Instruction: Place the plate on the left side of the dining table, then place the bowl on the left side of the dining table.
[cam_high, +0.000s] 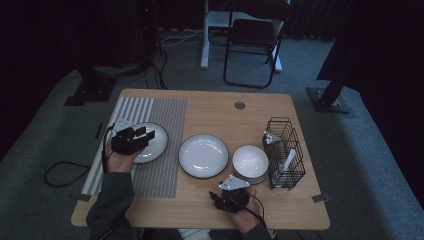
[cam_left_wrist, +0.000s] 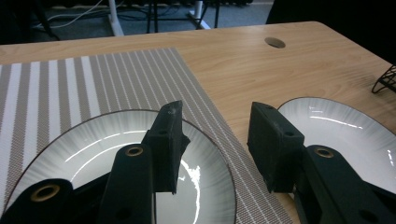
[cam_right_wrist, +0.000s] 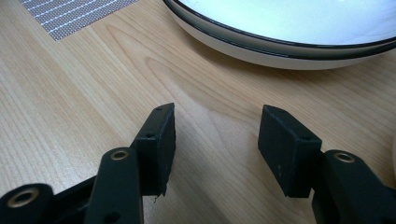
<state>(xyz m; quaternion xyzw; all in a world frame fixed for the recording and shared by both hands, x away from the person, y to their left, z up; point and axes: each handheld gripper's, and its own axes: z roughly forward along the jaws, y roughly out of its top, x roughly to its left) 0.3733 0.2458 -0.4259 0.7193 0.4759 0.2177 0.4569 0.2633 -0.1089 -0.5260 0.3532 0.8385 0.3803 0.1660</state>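
Black jaws on the left gripper (cam_high: 149, 134) stand apart with nothing between them, hovering just over the plate on the striped mat (cam_high: 148, 142); in the left gripper view one pad hangs above the plate's (cam_left_wrist: 93, 154) ribbed white face and the other over its right rim and the weave of the placemat (cam_left_wrist: 84, 79) beyond. My guess is that plate was meant for the mat as a place setting, and the open jaws sit there because the plate now rests flat and needs no hold. The right gripper (cam_high: 216, 197) waits near the front edge of the wooden table (cam_high: 280, 105), jaws likewise wide and empty over bare wood, pointed towards the middle plate (cam_high: 203, 155), whose black-edged rim (cam_right_wrist: 280, 42) shows close ahead in the right gripper view, apart from the pads. It looks parked within easy reach of the crockery. Farther right sits a small stack of bowls (cam_high: 250, 162), touching or nearly touching the black wire rack (cam_high: 285, 150) holding pale utensils, which I can't make out clearly. Dishes are lined in a row, probably so each hand has a short reach to its share
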